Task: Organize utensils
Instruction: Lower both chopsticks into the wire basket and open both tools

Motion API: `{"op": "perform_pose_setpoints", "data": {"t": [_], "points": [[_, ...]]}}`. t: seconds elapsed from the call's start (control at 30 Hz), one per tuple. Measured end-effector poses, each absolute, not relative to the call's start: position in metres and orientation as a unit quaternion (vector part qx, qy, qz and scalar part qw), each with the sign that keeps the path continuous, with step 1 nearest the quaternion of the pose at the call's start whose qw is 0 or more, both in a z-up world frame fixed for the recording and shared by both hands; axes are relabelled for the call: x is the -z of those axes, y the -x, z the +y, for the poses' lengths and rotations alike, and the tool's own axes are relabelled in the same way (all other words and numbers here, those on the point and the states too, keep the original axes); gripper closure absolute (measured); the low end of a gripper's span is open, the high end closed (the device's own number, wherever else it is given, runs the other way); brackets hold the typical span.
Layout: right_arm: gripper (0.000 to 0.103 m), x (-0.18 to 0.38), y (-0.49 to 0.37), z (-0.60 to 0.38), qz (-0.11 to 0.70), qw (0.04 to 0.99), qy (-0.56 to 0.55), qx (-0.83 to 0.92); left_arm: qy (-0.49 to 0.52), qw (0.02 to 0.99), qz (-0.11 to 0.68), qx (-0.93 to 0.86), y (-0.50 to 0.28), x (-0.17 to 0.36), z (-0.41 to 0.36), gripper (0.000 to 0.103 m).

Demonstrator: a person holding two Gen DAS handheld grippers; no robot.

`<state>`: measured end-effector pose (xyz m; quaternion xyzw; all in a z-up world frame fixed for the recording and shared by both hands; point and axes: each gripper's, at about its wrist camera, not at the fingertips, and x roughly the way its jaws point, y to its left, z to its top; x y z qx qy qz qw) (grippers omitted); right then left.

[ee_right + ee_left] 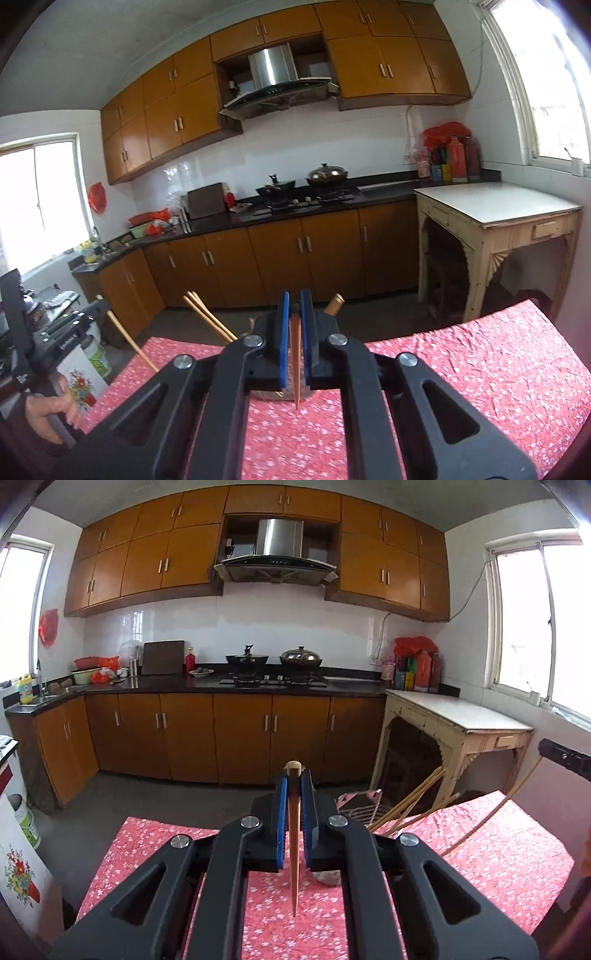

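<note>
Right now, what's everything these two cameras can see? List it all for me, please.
chopstick in left gripper: one, reddish-brown, clamped between the blue pads, tip down
chopstick in right gripper: one, reddish-brown, clamped the same way
loose chopsticks: several, tan, leaning in a wire holder
wire holder: one, metal, on the table's far edge
tablecloth: one, red floral, over the near table
side table: one, cream, under the right window
woks: two, dark, on the stove
cabinets: orange-brown, above and below the counter
range hood: one, steel
left gripper: black, shut
right gripper: black, shut
hand: one, gripping the left tool
</note>
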<state>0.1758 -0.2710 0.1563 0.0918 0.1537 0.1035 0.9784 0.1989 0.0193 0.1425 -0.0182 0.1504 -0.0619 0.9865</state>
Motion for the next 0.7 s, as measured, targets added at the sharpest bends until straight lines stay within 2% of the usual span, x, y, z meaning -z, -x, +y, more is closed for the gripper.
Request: {"op": "perform_pose_setpoints", "data": {"t": [0.4,0.7], "points": [[0.096,-0.212,-0.228,-0.231,0.119,0.984,-0.074,-0.109,0.051,0.989,0.102,0.089,-0.231,-0.201,-0.019,0.096],[0.096,-0.191,-0.291,-0.225,0.156,0.979,-0.083,-0.1,0.061,0.991,0.105,0.064,-0.283,-0.185,-0.036,0.096]]}}
